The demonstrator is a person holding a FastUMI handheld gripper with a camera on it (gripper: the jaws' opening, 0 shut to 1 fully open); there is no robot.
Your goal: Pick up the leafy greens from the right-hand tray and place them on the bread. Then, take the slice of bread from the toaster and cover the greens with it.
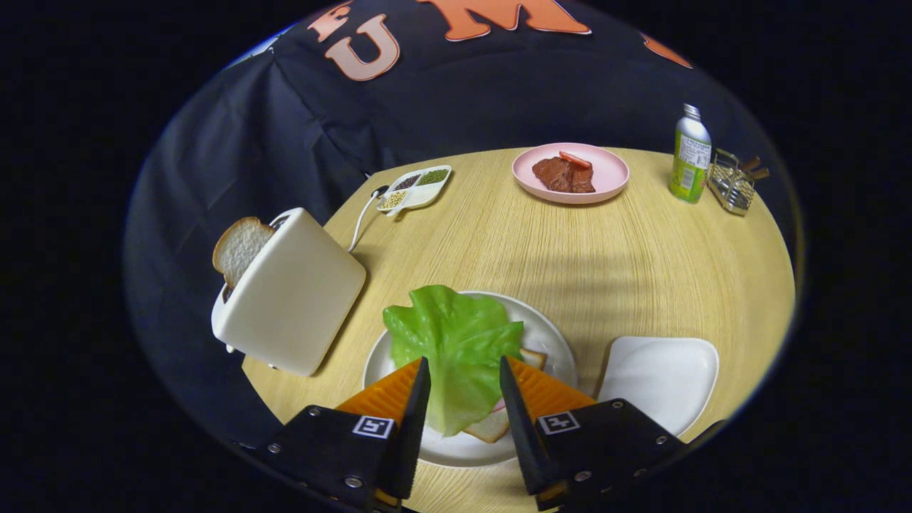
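Table: I work at a round, light wood-grain table (641,263) | Wall: black cloth booth wall (285,121) hangs in folds right behind the table's far edge | Light: I see it fall from above, bright on the wood, soft striped shadows across the middle

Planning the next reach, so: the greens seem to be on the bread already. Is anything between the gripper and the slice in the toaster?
Nothing visible. The gripper is open over the greens on the plate. The slice sticks up from the toaster, which stands close beside the plate, with only bare table between.
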